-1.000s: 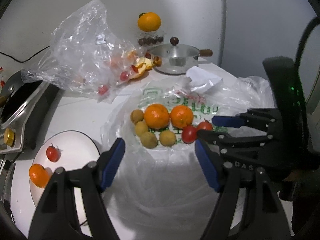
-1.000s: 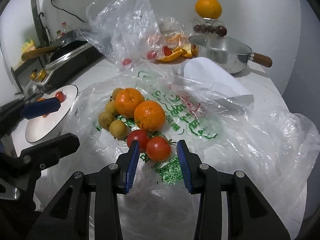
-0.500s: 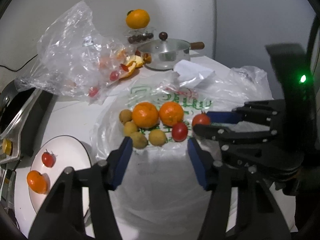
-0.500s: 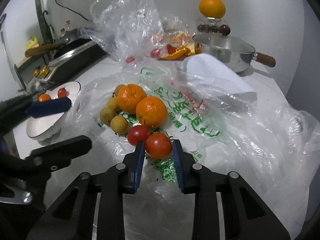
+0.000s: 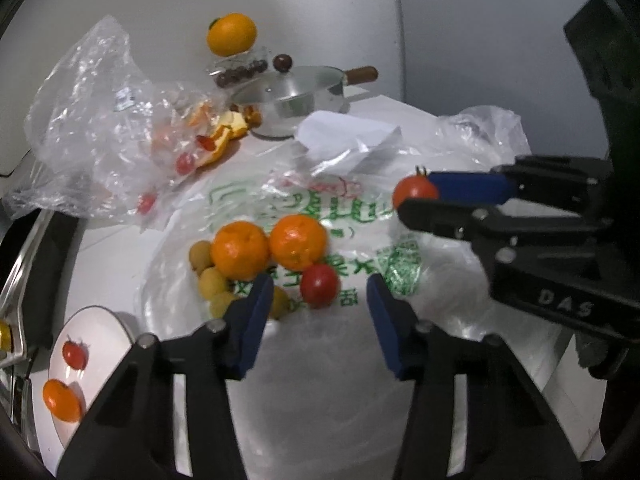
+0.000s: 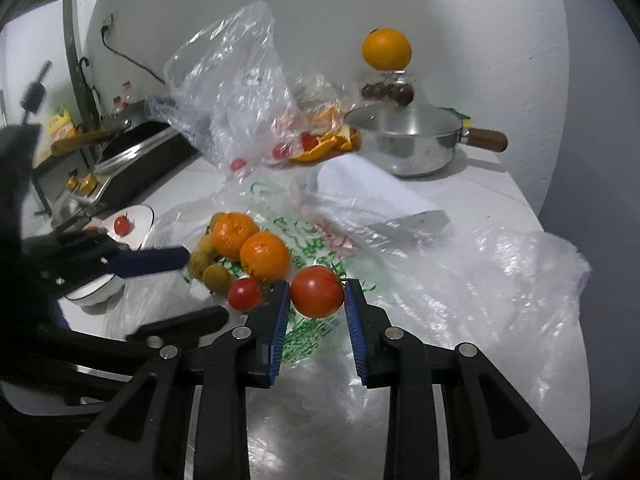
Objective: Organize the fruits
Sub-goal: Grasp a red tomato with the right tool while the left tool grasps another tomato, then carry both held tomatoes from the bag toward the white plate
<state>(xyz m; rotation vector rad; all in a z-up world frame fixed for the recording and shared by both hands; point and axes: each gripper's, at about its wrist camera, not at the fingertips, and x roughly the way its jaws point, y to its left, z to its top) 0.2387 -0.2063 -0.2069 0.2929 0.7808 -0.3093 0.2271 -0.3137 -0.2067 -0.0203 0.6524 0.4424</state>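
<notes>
My right gripper (image 6: 316, 306) is shut on a red tomato (image 6: 317, 291), held just above the printed plastic bag (image 6: 320, 240); the left wrist view shows this tomato (image 5: 414, 192) at my right gripper's tips. My left gripper (image 5: 316, 320) hangs low over the bag with its jaws closing. A smaller tomato (image 5: 320, 290) lies just ahead between its blue pads, untouched. Two oranges (image 5: 240, 248) (image 5: 298, 242) and several small yellow-brown fruits (image 5: 212, 280) lie beside it. The white plate (image 5: 100, 320) at the lower left holds a small tomato (image 5: 75, 354) and an orange (image 5: 62, 400).
A lidded steel pot (image 5: 292, 96) with a wooden handle stands at the back. Behind it an orange (image 5: 231, 34) tops a clear tub of dark fruit. A crumpled clear bag (image 5: 100, 120) with peel and tomatoes lies back left. A stove (image 6: 132, 148) borders the left.
My right gripper has shut on the red tomato and raised it off the bag. My left gripper has moved in over the fruit pile and its jaws have narrowed.
</notes>
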